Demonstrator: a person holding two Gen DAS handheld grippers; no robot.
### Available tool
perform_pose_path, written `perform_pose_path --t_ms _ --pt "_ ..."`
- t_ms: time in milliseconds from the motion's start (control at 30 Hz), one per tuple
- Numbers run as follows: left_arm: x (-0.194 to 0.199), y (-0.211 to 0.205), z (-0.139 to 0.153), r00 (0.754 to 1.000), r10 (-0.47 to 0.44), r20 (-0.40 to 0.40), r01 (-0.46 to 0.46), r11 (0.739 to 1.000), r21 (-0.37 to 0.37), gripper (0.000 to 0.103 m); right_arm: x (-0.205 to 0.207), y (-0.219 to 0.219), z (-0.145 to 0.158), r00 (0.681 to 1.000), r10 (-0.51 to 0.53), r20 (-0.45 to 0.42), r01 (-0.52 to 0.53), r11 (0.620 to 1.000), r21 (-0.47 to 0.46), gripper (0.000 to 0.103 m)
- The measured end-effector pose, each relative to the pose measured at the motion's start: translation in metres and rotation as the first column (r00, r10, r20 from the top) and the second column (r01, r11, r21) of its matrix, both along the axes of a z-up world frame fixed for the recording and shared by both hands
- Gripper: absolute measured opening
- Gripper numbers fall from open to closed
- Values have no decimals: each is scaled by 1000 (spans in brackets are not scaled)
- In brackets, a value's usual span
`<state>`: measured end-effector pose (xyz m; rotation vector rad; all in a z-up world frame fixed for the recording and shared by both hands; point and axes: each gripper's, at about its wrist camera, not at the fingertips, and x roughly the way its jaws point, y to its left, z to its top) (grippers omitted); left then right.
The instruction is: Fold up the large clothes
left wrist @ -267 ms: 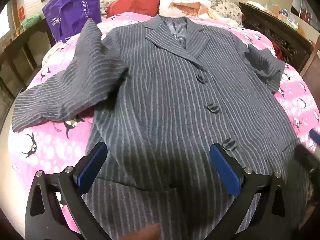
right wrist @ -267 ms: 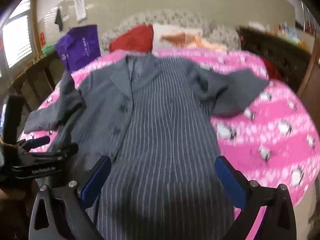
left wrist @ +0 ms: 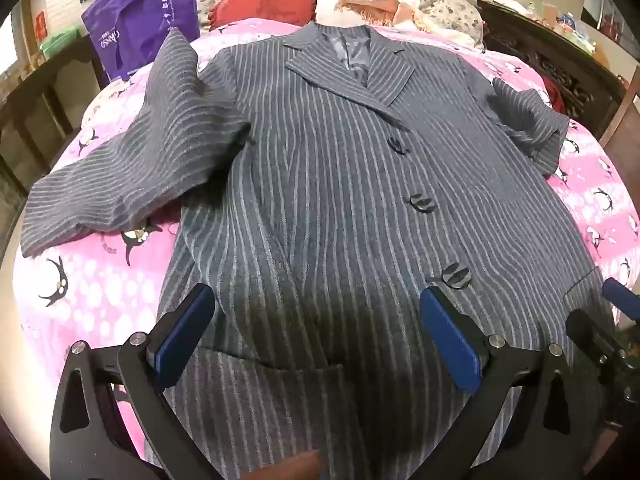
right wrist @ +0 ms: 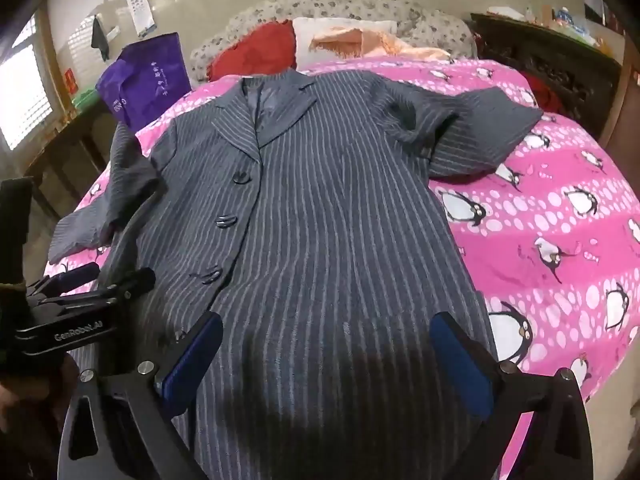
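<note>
A grey pinstriped coat (left wrist: pixel 320 184) lies spread face up on the pink penguin bedspread (left wrist: pixel 92 280), collar far, hem near, buttoned with three dark buttons. Its left sleeve (left wrist: pixel 132 160) lies folded outward at the left; the right sleeve (right wrist: pixel 480 132) is bent at the right. My left gripper (left wrist: pixel 316 320) is open and empty above the coat's lower left front. My right gripper (right wrist: pixel 326 350) is open and empty above the coat's lower right part (right wrist: pixel 320 240). The left gripper's body shows in the right wrist view (right wrist: pixel 80 300).
Red (left wrist: pixel 264 0) and white pillows lie at the bed's head. A purple bag (left wrist: pixel 144 28) stands at the far left. Dark wooden furniture (left wrist: pixel 560 48) runs along the right side, a dark table (right wrist: pixel 68 148) along the left. Pink bedspread (right wrist: pixel 560 220) lies bare to the right.
Both grippers have shifted slightly; the right wrist view has steadied and looks a little lower on the coat. Both stay open.
</note>
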<state>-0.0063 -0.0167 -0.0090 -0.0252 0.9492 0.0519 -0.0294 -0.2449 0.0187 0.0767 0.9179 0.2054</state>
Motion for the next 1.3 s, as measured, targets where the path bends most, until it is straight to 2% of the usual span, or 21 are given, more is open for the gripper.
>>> perform_pose_path --t_ms 167,300,400,633,900,1300 --pt "-2 8 3 1000 -9 -2 9 1000 -27 103 -36 42 13 999 -20 48 20 1000 -2 103" --pt "-3 10 7 1000 -3 5 3 999 -35 103 -35 46 13 999 -13 45 13 1000 -9 103" --pt "-5 8 9 1000 -6 11 6 999 -37 103 -39 46 14 999 -8 31 7 1000 19 103" --pt "-10 5 10 1000 -20 15 21 999 -44 103 -41 44 2 998 -39 -41 40 999 15 103" --pt "-12 -2 8 999 -34 19 35 998 -47 103 -49 35 5 998 -62 -25 63 998 20 103" --pt "-8 0 -8 999 -30 -23 29 998 -51 103 -44 37 -12 995 -64 -73 66 998 17 103"
